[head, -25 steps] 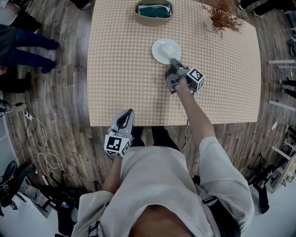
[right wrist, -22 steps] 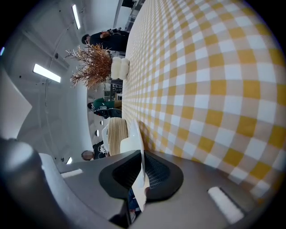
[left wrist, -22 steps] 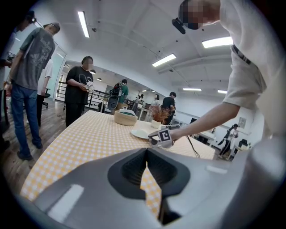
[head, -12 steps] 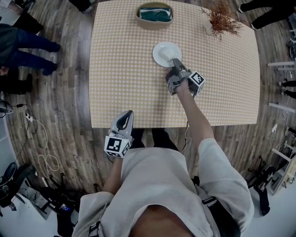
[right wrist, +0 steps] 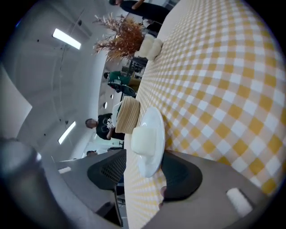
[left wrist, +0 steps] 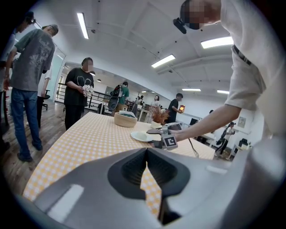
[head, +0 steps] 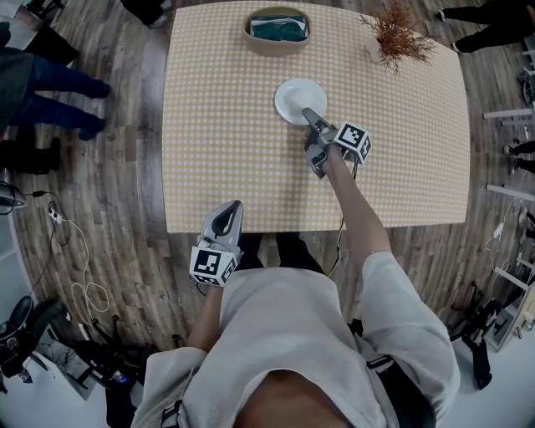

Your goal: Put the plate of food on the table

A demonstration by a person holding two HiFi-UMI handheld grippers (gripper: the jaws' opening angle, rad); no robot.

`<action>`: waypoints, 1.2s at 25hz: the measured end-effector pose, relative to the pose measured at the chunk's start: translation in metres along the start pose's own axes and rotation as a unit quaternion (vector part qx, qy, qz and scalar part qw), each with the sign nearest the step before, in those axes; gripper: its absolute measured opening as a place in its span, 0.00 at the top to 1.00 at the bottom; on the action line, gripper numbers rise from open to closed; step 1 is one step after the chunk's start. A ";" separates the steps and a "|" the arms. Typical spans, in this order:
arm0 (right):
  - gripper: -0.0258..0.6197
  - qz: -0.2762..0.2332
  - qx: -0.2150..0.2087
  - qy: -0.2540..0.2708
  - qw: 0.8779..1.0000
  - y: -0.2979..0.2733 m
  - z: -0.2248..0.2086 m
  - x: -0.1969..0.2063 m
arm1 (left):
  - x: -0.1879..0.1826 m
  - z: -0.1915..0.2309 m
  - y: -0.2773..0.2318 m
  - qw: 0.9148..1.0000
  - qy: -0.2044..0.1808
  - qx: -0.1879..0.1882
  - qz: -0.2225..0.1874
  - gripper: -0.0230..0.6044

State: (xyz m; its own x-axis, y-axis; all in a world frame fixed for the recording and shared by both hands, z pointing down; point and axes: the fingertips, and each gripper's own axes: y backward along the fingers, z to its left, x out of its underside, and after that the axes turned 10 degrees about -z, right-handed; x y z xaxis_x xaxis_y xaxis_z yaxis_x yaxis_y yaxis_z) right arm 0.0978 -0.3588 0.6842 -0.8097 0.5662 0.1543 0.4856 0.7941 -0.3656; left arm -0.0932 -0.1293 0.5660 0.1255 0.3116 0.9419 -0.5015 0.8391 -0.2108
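A white plate point(head: 299, 100) with a pale block of food point(right wrist: 144, 138) on it rests on the checked table point(head: 226, 125), right of centre. My right gripper point(head: 310, 124) is at the plate's near edge, turned on its side. Its jaws are opening. In the right gripper view the plate point(right wrist: 152, 129) has its near rim between the jaws, and the pads stand off it. My left gripper point(head: 224, 219) hangs just off the table's front edge, shut and holding nothing. From the left gripper view, the plate point(left wrist: 142, 136) and the right gripper point(left wrist: 163, 139) show across the table.
A woven basket point(head: 278, 25) with green cloth stands at the table's far edge. A dried plant point(head: 399, 35) stands at the far right corner. People point(head: 50, 84) stand on the wooden floor to the left. Cables point(head: 79, 276) lie on the floor at near left.
The right gripper's jaws have spread apart from the plate's rim, and the gripper has rolled onto its side. The plate stays flat on the table. The left gripper has barely moved.
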 end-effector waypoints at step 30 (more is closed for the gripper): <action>0.65 0.167 0.098 0.536 0.822 0.007 -0.012 0.037 | 0.003 0.001 0.001 1.000 0.007 0.001 -0.001 0.95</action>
State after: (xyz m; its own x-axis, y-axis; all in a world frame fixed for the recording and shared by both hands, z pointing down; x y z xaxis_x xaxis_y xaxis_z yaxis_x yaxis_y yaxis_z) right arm 0.0750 -0.3298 0.6982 0.1646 0.6973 0.6976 0.4742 0.5643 -0.6759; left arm -0.0941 -0.1281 0.5685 0.1388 0.3164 0.9384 -0.5030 0.8388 -0.2084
